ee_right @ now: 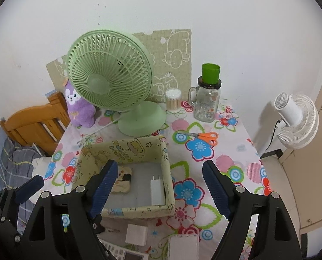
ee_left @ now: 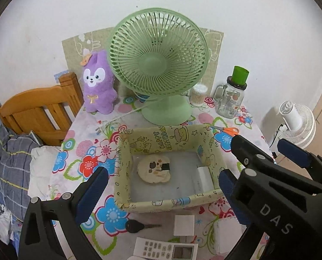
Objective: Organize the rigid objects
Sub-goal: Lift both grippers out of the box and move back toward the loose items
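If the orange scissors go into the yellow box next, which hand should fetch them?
The right, probably. The scissors lie beyond the box toward its right, on the right tool's side. That tool is open and holds nothing. The left tool, also open, hangs over the box.

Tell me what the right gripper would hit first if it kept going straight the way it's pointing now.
Probably the flowered tablecloth just right of the yellow fabric box. The open right gripper straddles the box's right wall, so it might clip that wall first; depth is unclear.
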Demonstrator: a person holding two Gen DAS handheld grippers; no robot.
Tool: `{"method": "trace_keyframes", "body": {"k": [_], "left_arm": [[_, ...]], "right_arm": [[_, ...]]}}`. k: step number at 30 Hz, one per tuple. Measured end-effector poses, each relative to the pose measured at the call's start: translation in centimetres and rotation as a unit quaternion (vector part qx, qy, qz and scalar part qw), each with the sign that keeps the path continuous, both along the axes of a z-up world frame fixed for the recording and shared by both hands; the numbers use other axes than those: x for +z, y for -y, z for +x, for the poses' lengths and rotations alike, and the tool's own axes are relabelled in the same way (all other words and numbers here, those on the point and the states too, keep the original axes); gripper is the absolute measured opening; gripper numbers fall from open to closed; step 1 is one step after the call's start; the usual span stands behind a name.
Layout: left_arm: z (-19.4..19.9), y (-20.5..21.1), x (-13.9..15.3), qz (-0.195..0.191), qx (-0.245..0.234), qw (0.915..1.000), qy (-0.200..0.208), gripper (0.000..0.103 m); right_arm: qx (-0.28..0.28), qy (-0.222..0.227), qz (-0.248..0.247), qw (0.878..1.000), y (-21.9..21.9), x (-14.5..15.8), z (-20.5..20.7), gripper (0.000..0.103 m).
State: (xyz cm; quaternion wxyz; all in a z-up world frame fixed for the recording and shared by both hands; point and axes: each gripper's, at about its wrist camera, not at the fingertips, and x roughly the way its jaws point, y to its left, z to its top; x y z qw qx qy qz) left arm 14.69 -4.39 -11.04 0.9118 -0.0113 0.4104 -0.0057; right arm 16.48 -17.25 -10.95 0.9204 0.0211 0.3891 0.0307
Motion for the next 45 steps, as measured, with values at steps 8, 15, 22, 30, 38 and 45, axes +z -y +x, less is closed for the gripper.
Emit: {"method": "trace_keyframes", "body": {"k": [8,15,22,30,38,45], "left_arm": [[-1.8,-0.3,1.8,-0.005,0.003,0.9999,0.011,0.103],[-3.4,-0.6,3.4,0.001,0.008,0.9997,0.025,0.103],[-5.0,-0.8,4.2,0.006,0.005,0.9995,0.029,0.103],[-6.5,-0.6,4.8,0.003,0.009,0.9994,0.033,0.103],[-8.0,-1.3,5.0,0.001,0.003,0.9991,0.043,0.103],[-9.0,-2.3,4.0,-0.006,-0.015,0.9991,0.038,0.103]], "right_arm": [[0.010,0.021,-0.009,1.000,-0.3,2.2,-2.2,0.087],[0.015,0.035,-0.009,0.999,-0.2,4.0,-3.6,0.092],[0.029,0.043,-0.005,0.999,-0.2,5.2,-4.9,0.095],[0.050,0.067,-0.020,0.996,-0.3,6.6,-6.4,0.096],[0.044,0.075,-0.020,0.996,-0.2,7.1,-8.2,0.097],[0.024,0.062,-0.020,0.998,0.3,6.2,-9.4,0.097]]}}
